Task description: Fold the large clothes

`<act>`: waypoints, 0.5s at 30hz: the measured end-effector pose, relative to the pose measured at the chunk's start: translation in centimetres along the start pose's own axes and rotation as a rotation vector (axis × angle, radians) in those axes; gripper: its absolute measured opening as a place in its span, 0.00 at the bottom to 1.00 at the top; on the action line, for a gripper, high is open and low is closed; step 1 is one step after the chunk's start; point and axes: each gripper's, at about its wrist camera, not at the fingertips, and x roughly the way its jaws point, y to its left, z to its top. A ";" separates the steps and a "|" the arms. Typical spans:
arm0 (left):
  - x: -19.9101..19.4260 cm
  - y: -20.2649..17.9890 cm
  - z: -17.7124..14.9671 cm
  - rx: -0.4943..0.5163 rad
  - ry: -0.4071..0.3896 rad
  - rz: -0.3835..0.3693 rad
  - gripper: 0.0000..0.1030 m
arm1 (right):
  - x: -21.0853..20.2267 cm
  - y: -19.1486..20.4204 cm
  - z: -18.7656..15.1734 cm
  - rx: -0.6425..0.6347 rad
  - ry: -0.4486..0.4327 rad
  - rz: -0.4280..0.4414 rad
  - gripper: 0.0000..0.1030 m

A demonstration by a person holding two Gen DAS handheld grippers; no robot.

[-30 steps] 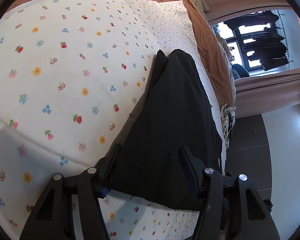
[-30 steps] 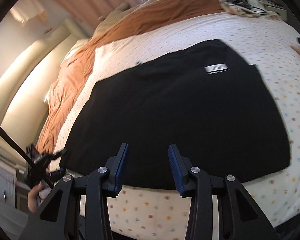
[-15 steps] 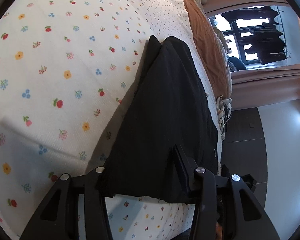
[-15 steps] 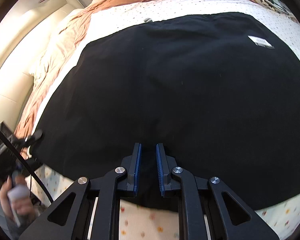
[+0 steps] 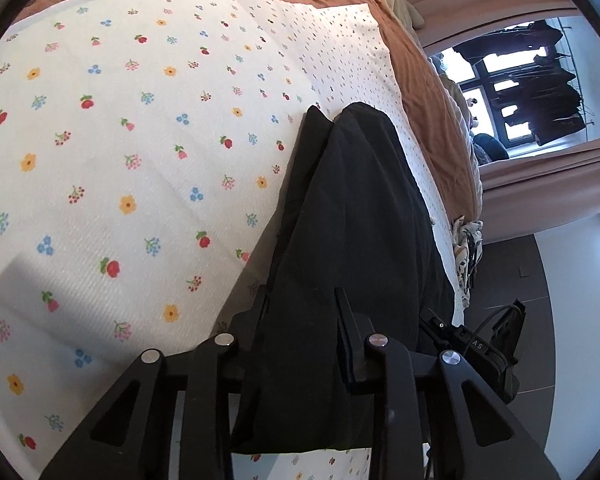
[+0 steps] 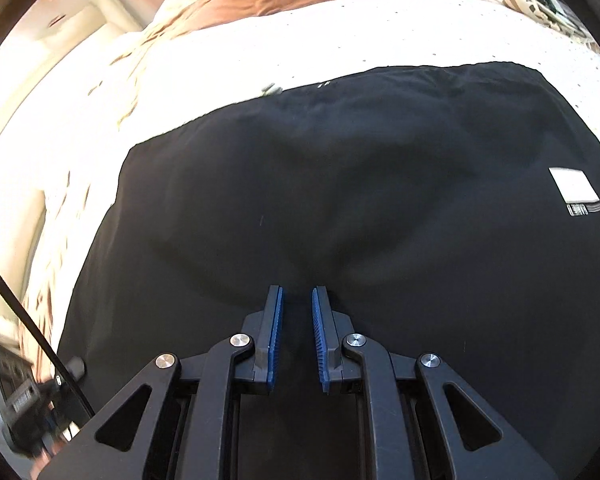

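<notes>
1. Left wrist view. We note the left gripper [image 5: 300, 316] at the near edge of the black garment [image 5: 356, 232], which lies on the flower-print bedsheet [image 5: 132, 168] with a brown blanket [image 5: 416, 92] beyond. Its jaws have just been closing, and they are narrower than a second ago, with a raised fold of the cloth between them. Black on black, we cannot quite tell whether the fingers [image 5: 348, 332] already press it; they probably do.

2. Right wrist view. We note the right gripper [image 6: 297, 332], its blue pads [image 6: 277, 332] drawn close on a pinch of the same garment [image 6: 340, 184]. Its jaws came together within the last second and have since held. The cloth fills far more of the view than before and puckers toward the pads. A white label [image 6: 574, 190] shows at far right.

3. Meaning. We judge both near-edge grips nearly set, so lifting the edge over for a fold comes next.
</notes>
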 end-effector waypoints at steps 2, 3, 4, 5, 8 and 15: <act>-0.1 0.0 -0.1 -0.007 -0.013 0.008 0.27 | 0.9 -0.7 1.3 0.012 -0.004 0.021 0.10; -0.1 -0.1 -0.2 -0.010 -0.019 0.016 0.27 | 1.7 -0.8 2.1 0.024 -0.004 0.036 0.08; -0.1 -0.1 -0.3 -0.014 -0.025 0.022 0.27 | 2.3 -1.0 2.8 0.035 -0.006 0.047 0.08; 0.0 -0.1 -0.4 -0.017 -0.029 0.028 0.27 | 2.9 -1.4 3.3 0.046 -0.003 0.049 0.08; 0.1 -0.3 -0.5 -0.027 -0.042 0.046 0.27 | 5.3 -2.4 5.2 0.105 -0.003 0.094 0.08; 0.8 -0.5 -0.7 -0.047 -0.049 0.074 0.27 | 9.5 -3.6 8.2 0.183 -0.020 0.183 0.08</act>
